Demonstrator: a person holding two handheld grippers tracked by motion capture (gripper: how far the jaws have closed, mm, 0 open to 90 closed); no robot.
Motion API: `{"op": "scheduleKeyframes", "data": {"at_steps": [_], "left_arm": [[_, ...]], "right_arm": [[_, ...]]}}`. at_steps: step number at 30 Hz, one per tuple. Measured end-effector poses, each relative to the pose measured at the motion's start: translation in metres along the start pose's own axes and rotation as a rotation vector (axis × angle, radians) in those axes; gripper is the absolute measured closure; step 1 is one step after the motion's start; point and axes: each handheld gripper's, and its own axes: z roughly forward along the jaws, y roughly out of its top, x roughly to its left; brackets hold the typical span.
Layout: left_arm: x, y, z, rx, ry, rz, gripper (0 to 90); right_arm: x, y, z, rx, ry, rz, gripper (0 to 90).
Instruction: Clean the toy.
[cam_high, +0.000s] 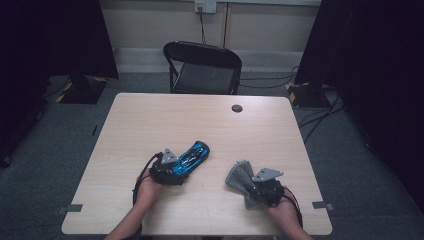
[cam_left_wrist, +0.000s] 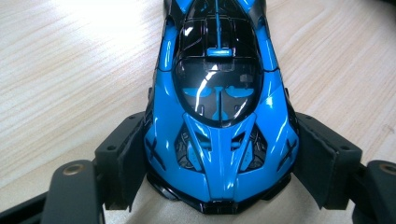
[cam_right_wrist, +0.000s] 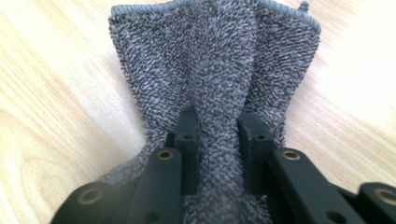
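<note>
On the near half of the bench (cam_high: 150, 120), two hand-held grippers are each holding something. The left hand-held gripper (cam_high: 172, 172) is clamping a blue toy car (cam_high: 192, 156) at one end, its jaws spread wide and pressing on the car's two flanks; the car is lying flat on the wood, pointing away toward the bench's middle. In the left gripper view the car (cam_left_wrist: 219, 107) is sitting squarely between the black pads (cam_left_wrist: 128, 154). The right hand-held gripper (cam_high: 260, 187), near the right front edge, is pinching a bunched fold of grey cloth (cam_high: 239, 176) with its jaws drawn narrow. In the right gripper view the cloth (cam_right_wrist: 215, 65) is fanning out ahead of the jaws and resting on the bench. Car and cloth are lying well apart.
</note>
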Motion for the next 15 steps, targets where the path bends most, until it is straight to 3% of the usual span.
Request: {"op": "scheduleKeyframes", "data": {"at_steps": [7,11,15], "left_arm": [[0.000,0.000,0.000,0.000,-0.001,-0.003,25.4],[0.000,0.000,0.000,-0.001,0.001,-0.001,25.5],[0.000,0.000,0.000,-0.001,0.000,-0.005,25.5]], "right_arm": [[-0.008,0.003,-0.001,0.010,0.040,0.062,78.5],[-0.012,0.008,-0.001,0.012,0.055,0.074,79.4],[-0.013,0.025,-0.003,-0.020,0.084,0.079,79.7]]}}
